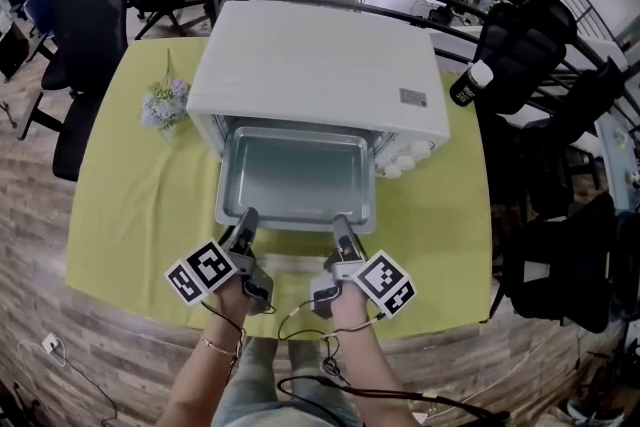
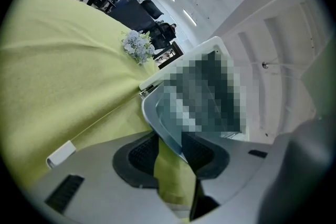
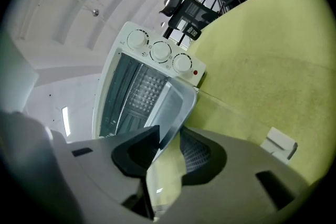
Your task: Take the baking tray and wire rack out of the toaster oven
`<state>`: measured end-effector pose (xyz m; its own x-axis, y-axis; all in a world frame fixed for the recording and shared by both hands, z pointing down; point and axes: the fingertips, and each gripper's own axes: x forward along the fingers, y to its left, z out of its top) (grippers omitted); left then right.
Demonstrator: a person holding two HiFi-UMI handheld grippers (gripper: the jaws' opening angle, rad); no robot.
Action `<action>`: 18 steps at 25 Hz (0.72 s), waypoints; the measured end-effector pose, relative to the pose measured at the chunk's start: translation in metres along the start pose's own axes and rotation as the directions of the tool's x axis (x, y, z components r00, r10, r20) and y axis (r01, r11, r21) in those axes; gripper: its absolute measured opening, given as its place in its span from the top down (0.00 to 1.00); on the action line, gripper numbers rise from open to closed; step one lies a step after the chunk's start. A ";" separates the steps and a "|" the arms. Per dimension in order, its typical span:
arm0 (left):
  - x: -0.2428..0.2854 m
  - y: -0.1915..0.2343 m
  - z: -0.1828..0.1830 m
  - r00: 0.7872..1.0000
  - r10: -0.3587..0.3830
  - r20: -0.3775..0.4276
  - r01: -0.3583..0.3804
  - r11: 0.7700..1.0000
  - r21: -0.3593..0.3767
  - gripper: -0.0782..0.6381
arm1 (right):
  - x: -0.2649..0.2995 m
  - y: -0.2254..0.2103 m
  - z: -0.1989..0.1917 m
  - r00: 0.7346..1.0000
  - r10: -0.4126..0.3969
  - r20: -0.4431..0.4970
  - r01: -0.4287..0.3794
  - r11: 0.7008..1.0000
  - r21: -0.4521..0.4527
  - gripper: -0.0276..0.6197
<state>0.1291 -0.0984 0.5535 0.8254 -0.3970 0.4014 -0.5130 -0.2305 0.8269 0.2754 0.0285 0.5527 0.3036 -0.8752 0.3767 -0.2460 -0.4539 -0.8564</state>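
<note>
Gripping the baking tray [image 1: 295, 177] by its front rim, left gripper [image 1: 247, 221] and right gripper [image 1: 341, 226] have jaws clamped on it, half out of the toaster oven [image 1: 320, 65], so next comes a level pull clear.

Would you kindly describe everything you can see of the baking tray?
The baking tray is a shallow rectangular pan of dull grey metal with rounded corners and a raised, rolled rim. It looks empty. It lies roughly level and projects from the front opening of the white toaster oven, above the yellow-green tablecloth. The left gripper and the right gripper each clamp its near rim between their fingers, one towards each near corner.
</note>
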 end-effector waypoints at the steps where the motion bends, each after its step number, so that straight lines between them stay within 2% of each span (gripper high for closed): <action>1: -0.002 0.000 -0.001 1.000 0.001 -0.002 -0.001 1.000 -0.003 0.71 | -0.002 0.000 0.000 1.000 -0.001 -0.002 0.001 1.000 0.001 0.77; 6: -0.009 0.001 -0.008 1.000 0.009 -0.006 -0.009 0.999 -0.034 0.71 | -0.011 0.001 -0.002 1.000 -0.004 -0.009 0.004 1.000 0.002 0.77; 18: -0.034 -0.012 -0.009 1.000 -0.009 0.002 0.009 0.999 -0.035 0.72 | -0.032 0.007 -0.010 0.999 0.002 -0.044 -0.002 1.000 0.021 0.77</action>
<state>0.1095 -0.0741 0.5338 0.8294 -0.3971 0.3929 -0.4969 -0.2033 0.8436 0.2551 0.0524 0.5383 0.2622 -0.8828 0.3897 -0.2267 -0.4489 -0.8644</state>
